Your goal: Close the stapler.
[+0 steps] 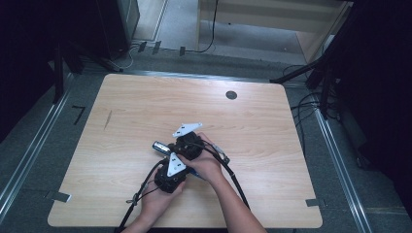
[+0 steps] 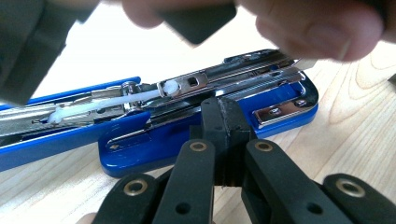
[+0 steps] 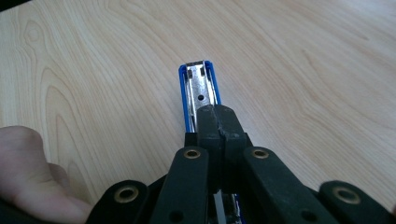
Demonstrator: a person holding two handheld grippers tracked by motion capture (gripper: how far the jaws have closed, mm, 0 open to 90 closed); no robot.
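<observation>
A blue stapler (image 2: 140, 149) lies opened out on the wooden table (image 1: 145, 107), its metal magazine and white pusher rod bared. In the left gripper view my left gripper (image 2: 223, 109) is shut, its tips resting against the magazine's side just above the blue base. In the right gripper view my right gripper (image 3: 217, 116) is shut too, its tips lying on top of the stapler's blue-edged metal arm (image 3: 200, 86), which runs away from it. In the high view both grippers, left (image 1: 180, 169) and right (image 1: 174, 146), crowd together at the table's middle, hands wrapped around them.
A round dark grommet (image 1: 231, 95) sits near the table's far edge. Cables trail from the grippers toward the near edge (image 1: 233, 179). Fingers of the other hand (image 2: 322, 28) hang close above the stapler. Dark stands and floor cables surround the table.
</observation>
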